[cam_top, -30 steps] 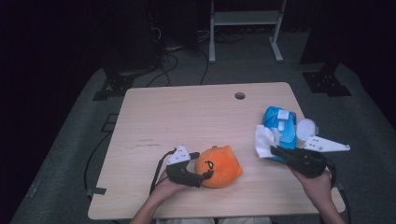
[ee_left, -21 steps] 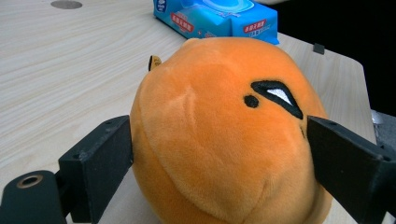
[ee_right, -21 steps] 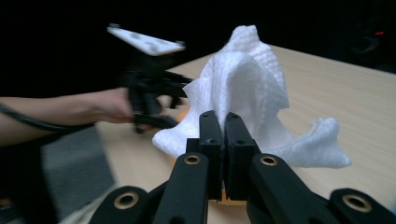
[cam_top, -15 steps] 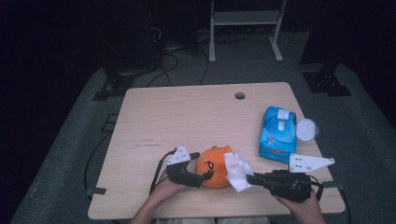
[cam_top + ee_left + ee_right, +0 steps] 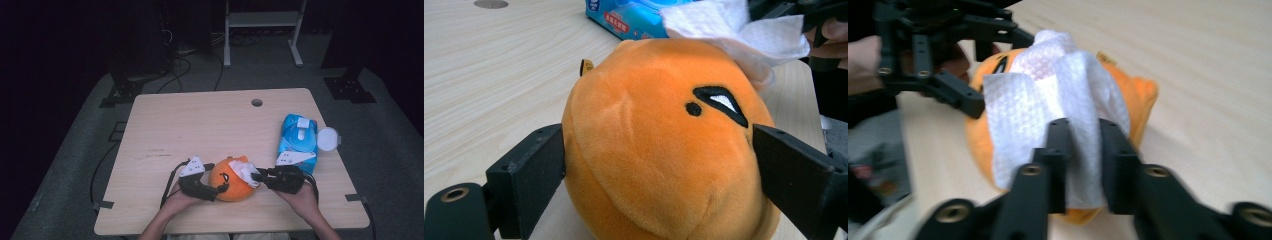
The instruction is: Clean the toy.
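An orange plush toy (image 5: 228,180) with black eye markings lies near the table's front edge. My left gripper (image 5: 216,189) is shut on the plush toy (image 5: 659,145), one jaw on each side. My right gripper (image 5: 260,176) is shut on a white wet wipe (image 5: 247,172) and presses it on the toy's right top. In the right gripper view the wipe (image 5: 1048,120) drapes over the toy (image 5: 1135,95) between my gripper (image 5: 1083,135) jaws. A blue wipe pack (image 5: 299,140) lies at the right, its round lid (image 5: 327,137) flipped open.
The wooden table (image 5: 200,130) has a small round hole (image 5: 257,102) near its far edge. The blue pack (image 5: 634,17) lies just behind the toy in the left gripper view. Cables and a white stand's legs (image 5: 260,35) occupy the dark floor beyond.
My right gripper carried the wipe from the blue pack leftward to the plush toy and now presses it on the toy. The left gripper stayed on the toy.
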